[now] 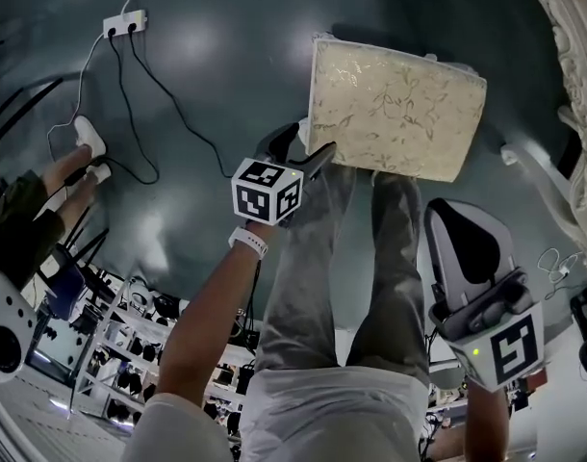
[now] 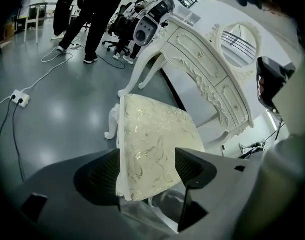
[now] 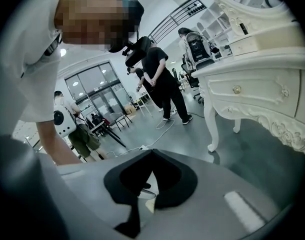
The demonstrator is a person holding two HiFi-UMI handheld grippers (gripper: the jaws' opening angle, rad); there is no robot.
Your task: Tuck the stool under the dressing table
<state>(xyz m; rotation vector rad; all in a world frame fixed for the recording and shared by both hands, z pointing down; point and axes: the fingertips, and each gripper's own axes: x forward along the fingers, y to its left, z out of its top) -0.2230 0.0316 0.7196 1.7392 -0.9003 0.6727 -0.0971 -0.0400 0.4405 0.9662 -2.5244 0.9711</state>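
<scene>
My left claw [image 2: 147,170] is spread wide around the near edge of the stool [image 2: 155,134], not pinching it; my right claw [image 3: 148,179] is pressed together, empty. The stool stands on the grey floor [image 2: 67,114], just beside the dressing table [image 2: 202,69]

We see the stool [image 1: 397,109] standing upright on the grey floor [image 1: 216,56], out in the open and not yet under the dressing table [image 2: 207,76]. Its square seat is a cream cushion with a pale gold leaf pattern, set on a white frame with curled, carved legs. The dressing table stands near it, white and ornately carved, with drawers along its front, slim curved legs and an oval mirror frame on top.
</scene>
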